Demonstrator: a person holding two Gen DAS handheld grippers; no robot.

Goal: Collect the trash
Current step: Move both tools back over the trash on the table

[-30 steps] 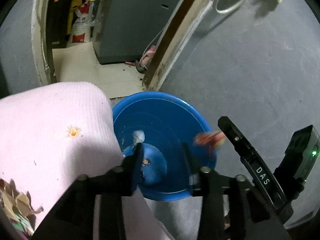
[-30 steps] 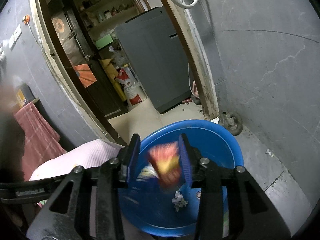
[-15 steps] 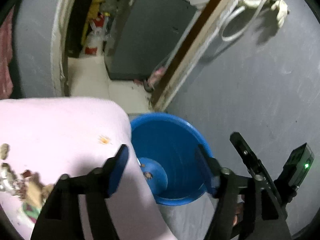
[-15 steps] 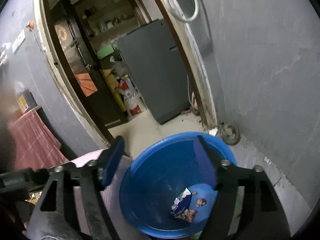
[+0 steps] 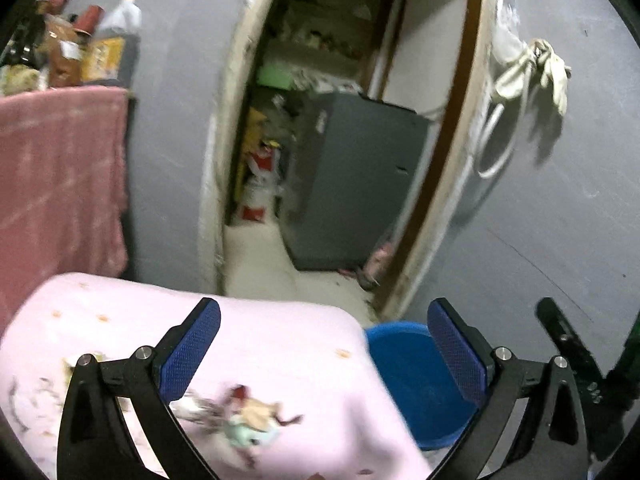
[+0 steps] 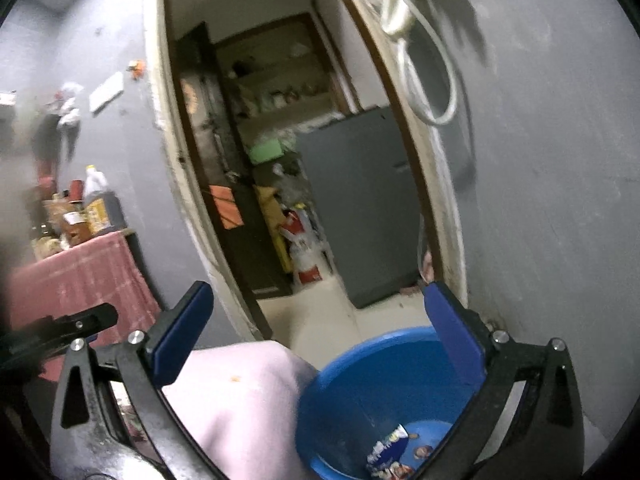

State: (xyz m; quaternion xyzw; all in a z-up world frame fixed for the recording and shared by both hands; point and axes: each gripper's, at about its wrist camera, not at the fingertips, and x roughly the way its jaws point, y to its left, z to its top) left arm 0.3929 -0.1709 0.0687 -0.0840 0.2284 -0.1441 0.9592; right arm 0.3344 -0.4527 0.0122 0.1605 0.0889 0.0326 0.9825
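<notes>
A blue plastic tub (image 6: 380, 384) stands on the floor beside a table draped in pink cloth (image 5: 280, 360). Crumpled snack wrappers (image 6: 392, 452) lie at the bottom of the tub. More paper scraps (image 5: 248, 416) rest on the pink cloth near its front. My left gripper (image 5: 322, 320) hovers above the cloth's edge, its jaws opening wide with nothing between them. My right gripper (image 6: 318, 304) hangs over the tub's (image 5: 416, 380) near rim, its jaws also opening and empty. Each view catches part of the other gripper at its side.
An open doorway (image 6: 280, 160) leads to a cluttered room with a grey cabinet (image 5: 360, 180). A red-clothed shelf (image 5: 60, 180) with bottles stands at the left. A white hose and a glove (image 5: 520, 80) hang on the grey wall to the right.
Both grippers let wrappers drop into the tub and opened wide. Both then rose and tilted upward, so the tub has slid low in each view.
</notes>
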